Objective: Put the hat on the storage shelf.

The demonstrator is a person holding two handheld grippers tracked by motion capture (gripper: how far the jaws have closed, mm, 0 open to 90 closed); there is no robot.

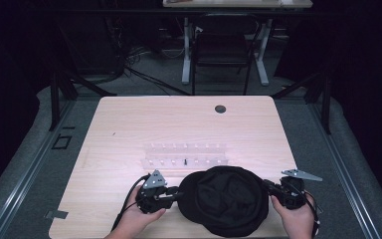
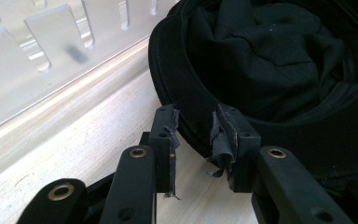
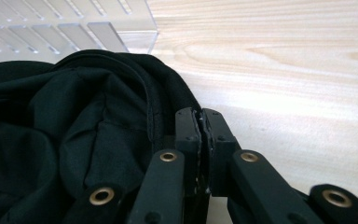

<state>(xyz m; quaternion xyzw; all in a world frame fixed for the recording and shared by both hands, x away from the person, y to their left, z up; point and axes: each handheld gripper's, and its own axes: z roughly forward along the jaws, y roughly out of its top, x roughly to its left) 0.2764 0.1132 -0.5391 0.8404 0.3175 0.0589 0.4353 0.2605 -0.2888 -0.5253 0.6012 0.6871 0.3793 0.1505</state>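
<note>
A black fabric hat point(image 1: 224, 199) lies crown down near the table's front edge, its inside facing up point(image 2: 270, 60) point(image 3: 74, 130). My left gripper point(image 1: 179, 193) sits at the hat's left rim. In the left gripper view its jaws point(image 2: 196, 135) stand apart astride the rim's edge, and the worn pads point(image 2: 165, 135) do not press on it. At the hat's right rim is my right gripper point(image 1: 269, 187). In the right gripper view its jaws point(image 3: 201, 121) are closed together where the hat's outer edge meets their tips, pinching the rim.
A clear plastic slotted rack point(image 1: 184, 155) point(image 2: 37, 56) point(image 3: 65, 32) lies just beyond the hat, with a small dark piece point(image 1: 184, 161) in it. The wooden table point(image 1: 129, 124) has a cable hole point(image 1: 220, 108) at the back. A chair point(image 1: 224, 50) stands behind the table.
</note>
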